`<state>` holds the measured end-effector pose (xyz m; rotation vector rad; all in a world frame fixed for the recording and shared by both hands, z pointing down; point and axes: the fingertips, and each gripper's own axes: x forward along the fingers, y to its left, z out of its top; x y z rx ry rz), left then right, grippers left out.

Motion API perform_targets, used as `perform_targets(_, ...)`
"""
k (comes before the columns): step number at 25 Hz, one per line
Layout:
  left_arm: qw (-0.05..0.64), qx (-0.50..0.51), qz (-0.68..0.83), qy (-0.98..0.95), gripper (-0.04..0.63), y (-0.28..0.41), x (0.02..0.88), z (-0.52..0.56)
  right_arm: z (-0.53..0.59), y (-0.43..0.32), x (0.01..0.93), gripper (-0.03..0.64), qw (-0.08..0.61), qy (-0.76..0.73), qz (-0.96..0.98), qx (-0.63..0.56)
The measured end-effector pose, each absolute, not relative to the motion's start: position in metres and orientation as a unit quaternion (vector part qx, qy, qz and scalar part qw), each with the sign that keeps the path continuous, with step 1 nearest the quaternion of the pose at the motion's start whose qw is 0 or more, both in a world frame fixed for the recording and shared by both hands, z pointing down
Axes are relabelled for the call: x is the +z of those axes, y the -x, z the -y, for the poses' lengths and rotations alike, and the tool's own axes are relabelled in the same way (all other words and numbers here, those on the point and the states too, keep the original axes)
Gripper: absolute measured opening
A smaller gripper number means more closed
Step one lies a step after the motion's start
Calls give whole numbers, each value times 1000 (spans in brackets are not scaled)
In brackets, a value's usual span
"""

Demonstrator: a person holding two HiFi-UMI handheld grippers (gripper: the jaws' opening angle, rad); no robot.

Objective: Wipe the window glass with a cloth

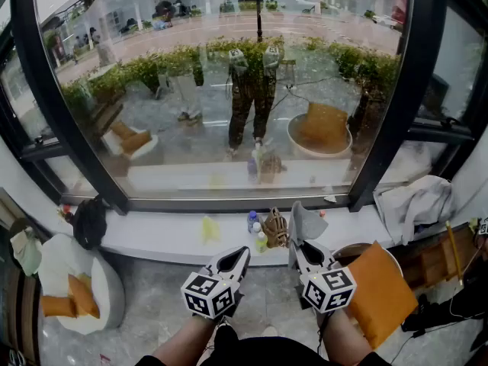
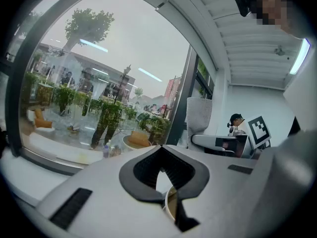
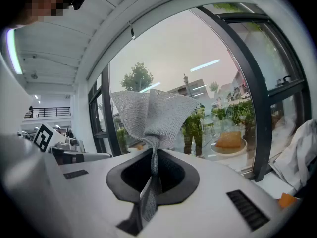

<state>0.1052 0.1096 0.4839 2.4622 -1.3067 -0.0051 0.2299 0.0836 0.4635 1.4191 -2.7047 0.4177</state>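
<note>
The right gripper (image 3: 152, 152) has its jaws closed on one grey cloth (image 3: 151, 114). They pinch a narrow neck of it, and a short tail hangs back behind them. From the pinch the cloth stands up along the line of the jaws and fans wide at its free end. Its long axis runs from the jaws toward the glass (image 3: 198, 78).

In the head view the right gripper (image 1: 299, 248) is low and centre-right. The cloth (image 1: 305, 221) points away from the person, over the near edge of the sill (image 1: 152, 231) and short of the glass (image 1: 229, 75).

The left gripper (image 2: 159, 148) has its jaws together with nothing between them. In the head view the left gripper (image 1: 241, 253) sits just beside the right one, its tip also aimed at the sill.

Beyond the tips, two bottles stand close together on the sill: one with a blue cap (image 1: 252, 221) and a yellowish one (image 1: 261, 242). One brown woven thing (image 1: 276, 228) is just beside them, next to the cloth. One yellow scrap (image 1: 210, 229) lies further left, and one black bag (image 1: 90, 221) sits at the sill's left end. One white towel (image 1: 415, 203) is heaped at the right end.

On the floor are two round chairs with orange cushions, one at the left (image 1: 95, 280) and one at the right (image 1: 377, 290).
</note>
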Motion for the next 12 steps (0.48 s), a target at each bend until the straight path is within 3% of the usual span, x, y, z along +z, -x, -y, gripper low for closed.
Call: perform_targets(12,179,-5,463,-868,8,-106,484,-113,-87,-232,462,38,27,-464,876,128)
